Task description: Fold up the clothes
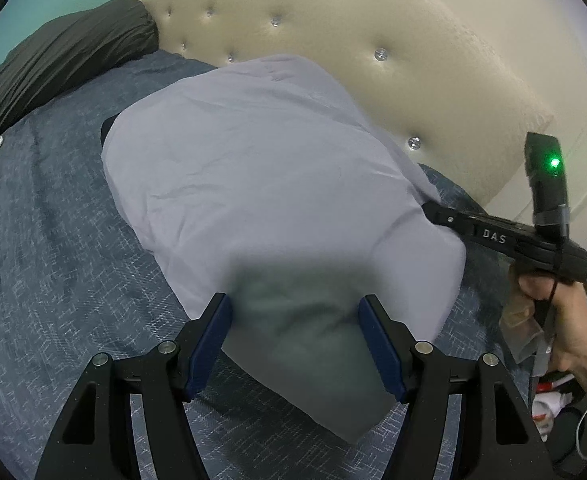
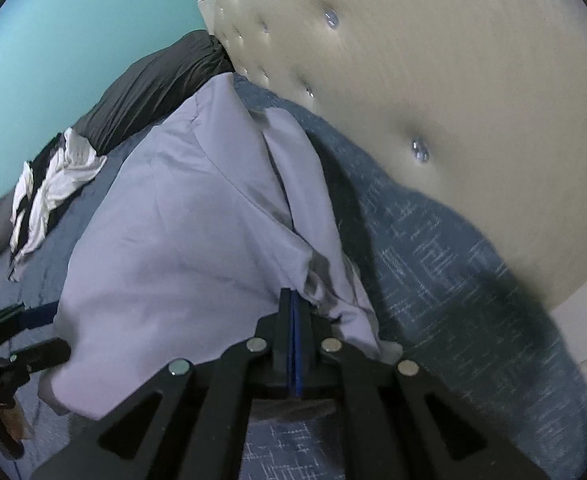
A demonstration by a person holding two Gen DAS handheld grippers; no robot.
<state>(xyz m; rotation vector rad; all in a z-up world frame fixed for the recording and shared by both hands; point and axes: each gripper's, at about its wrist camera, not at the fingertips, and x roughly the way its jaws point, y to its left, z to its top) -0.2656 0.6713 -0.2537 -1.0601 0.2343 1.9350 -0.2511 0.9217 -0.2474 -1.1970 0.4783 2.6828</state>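
A pale lavender garment [image 1: 261,168] lies spread on the blue bedspread [image 1: 53,248], its near end folded over. My left gripper [image 1: 295,312] is open, and the shadowed near end of the garment lies between its blue pads [image 1: 209,344]. I see no squeeze on the cloth. My right gripper [image 2: 293,294] is shut on the garment's [image 2: 181,232] right edge, where the cloth bunches at the tips. In the left wrist view the right gripper [image 1: 427,208] meets that edge, held by a person's hand [image 1: 565,320]. The left gripper [image 2: 49,330] shows at the garment's lower left.
A cream tufted headboard [image 1: 373,40] rises close behind the garment. A dark grey pillow [image 1: 65,52] lies at the far left, with white and black clothes [image 2: 53,192] beside it. Small clutter [image 1: 549,400] sits off the bed's right side.
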